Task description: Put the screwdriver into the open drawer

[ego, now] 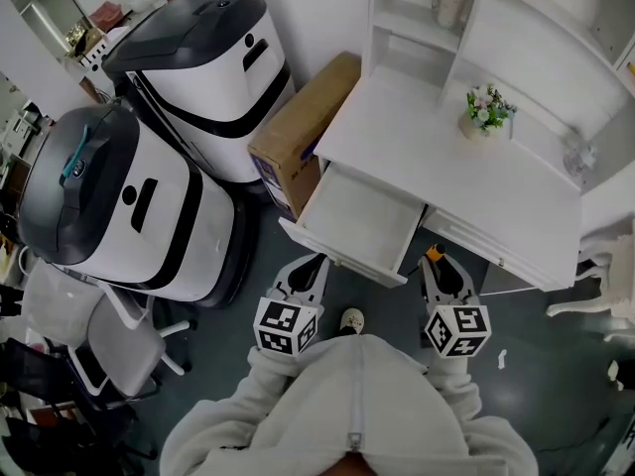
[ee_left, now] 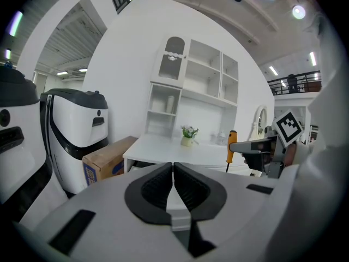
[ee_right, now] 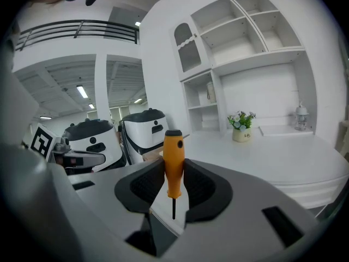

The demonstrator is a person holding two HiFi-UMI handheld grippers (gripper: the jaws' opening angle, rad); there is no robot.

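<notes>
The right tool is clenched on the screwdriver. Its pads press the orange handle from both sides, and the screwdriver stands upright with the dark shaft pointing down. The left tool has its jaws together with nothing between them. In the head view both tools are held side by side, low in front of the white worktop. The left one is just before the front edge of the open drawer, and the right one is beside the drawer's right corner. A box leans at the worktop's left end. Flowers stand on top.
</notes>
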